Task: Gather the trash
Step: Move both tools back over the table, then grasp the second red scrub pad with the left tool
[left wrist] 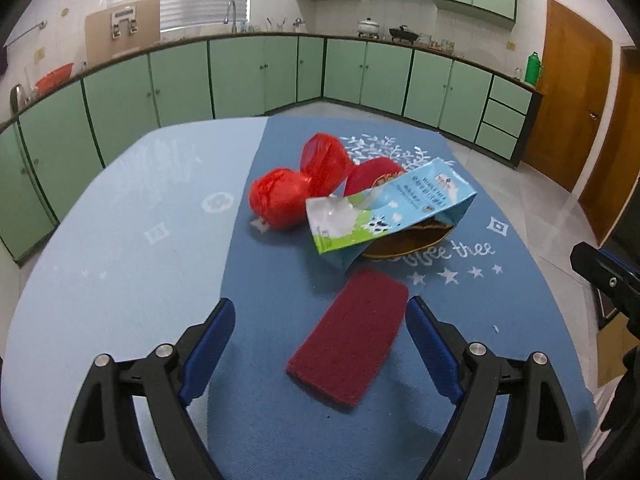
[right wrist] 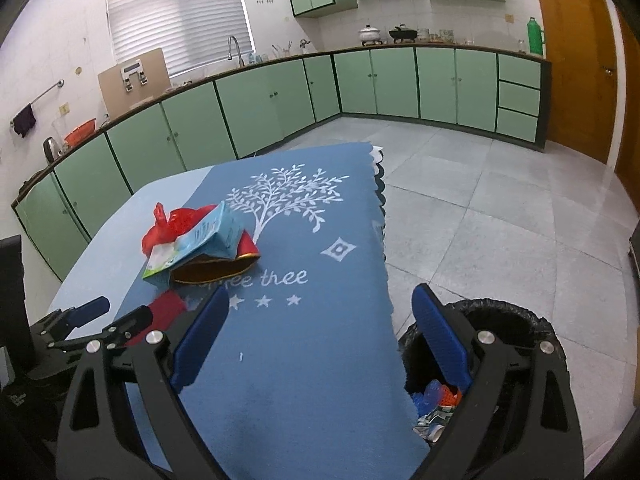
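Covering most of the table (left wrist: 100, 240), a blue cloth (right wrist: 304, 360) printed with a white tree carried the trash. Beside the cloth's near right edge stood a black-lined bin (right wrist: 516, 320) with scraps already inside. Toward the cloth's far left lay a crumpled red plastic bag (left wrist: 280, 198), a blue milk carton (left wrist: 392, 210) resting partly on it and on a dark gold-rimmed wrapper (left wrist: 408, 240). Nearer lay a dark red pad (left wrist: 352, 336), flat on the cloth. The left gripper (left wrist: 320, 340) hung over the pad, jaws wide and empty. The right gripper (right wrist: 320, 340) hung over the cloth's near edge, jaws likewise wide, empty.
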`<action>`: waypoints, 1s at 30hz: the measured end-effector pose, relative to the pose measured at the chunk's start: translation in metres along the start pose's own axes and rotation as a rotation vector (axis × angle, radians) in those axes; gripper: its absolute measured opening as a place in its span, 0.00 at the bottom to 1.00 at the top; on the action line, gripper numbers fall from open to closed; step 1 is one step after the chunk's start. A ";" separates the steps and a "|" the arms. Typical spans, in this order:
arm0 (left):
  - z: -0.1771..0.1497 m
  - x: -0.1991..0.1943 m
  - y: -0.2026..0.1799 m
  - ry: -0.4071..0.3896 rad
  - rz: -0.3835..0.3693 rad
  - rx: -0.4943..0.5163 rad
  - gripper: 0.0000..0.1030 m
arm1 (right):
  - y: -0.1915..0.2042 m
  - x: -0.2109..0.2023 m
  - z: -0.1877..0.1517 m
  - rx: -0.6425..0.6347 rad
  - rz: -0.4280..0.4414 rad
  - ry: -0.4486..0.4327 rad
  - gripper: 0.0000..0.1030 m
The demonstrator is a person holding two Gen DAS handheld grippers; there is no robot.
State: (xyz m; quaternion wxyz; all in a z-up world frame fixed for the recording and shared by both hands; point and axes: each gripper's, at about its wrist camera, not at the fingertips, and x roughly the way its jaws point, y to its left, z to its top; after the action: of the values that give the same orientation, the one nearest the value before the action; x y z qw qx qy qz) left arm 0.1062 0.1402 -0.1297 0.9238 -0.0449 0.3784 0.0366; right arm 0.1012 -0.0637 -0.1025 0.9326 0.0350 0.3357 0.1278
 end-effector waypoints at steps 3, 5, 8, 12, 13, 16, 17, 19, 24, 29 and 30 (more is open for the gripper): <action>-0.001 0.001 0.000 0.005 0.001 0.005 0.83 | 0.000 0.001 -0.001 -0.002 -0.006 0.005 0.87; -0.003 0.001 -0.002 0.006 0.002 0.016 0.83 | -0.002 0.003 0.000 0.002 -0.008 0.006 0.87; -0.003 0.003 -0.004 0.016 0.008 0.022 0.83 | -0.003 0.003 0.000 0.001 -0.010 0.006 0.87; -0.006 0.008 -0.005 0.034 0.021 0.027 0.83 | -0.002 0.004 -0.001 -0.008 -0.010 0.005 0.87; -0.006 0.009 -0.005 0.036 0.023 0.031 0.83 | -0.002 0.004 -0.002 -0.009 -0.011 0.006 0.87; -0.008 0.011 -0.009 0.048 0.034 0.038 0.83 | -0.002 0.005 -0.002 -0.009 -0.009 0.012 0.87; -0.008 0.012 -0.009 0.055 0.036 0.039 0.83 | -0.001 0.005 -0.003 -0.010 -0.009 0.013 0.87; -0.009 0.015 -0.008 0.073 0.035 0.036 0.83 | -0.001 0.005 -0.003 -0.013 -0.008 0.015 0.87; -0.010 0.016 -0.010 0.078 0.024 0.049 0.72 | 0.001 0.004 -0.003 -0.016 -0.008 0.016 0.87; -0.011 0.011 -0.016 0.061 0.002 0.077 0.56 | 0.004 0.003 -0.002 -0.025 -0.007 0.017 0.87; -0.011 0.011 -0.016 0.059 0.000 0.074 0.55 | 0.005 0.003 -0.001 -0.027 -0.007 0.017 0.87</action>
State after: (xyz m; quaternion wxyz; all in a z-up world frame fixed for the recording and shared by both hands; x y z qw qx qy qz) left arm 0.1081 0.1239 -0.1442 0.9132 -0.0119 0.4067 0.0212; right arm 0.1020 -0.0585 -0.1049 0.9306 0.0202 0.3418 0.1292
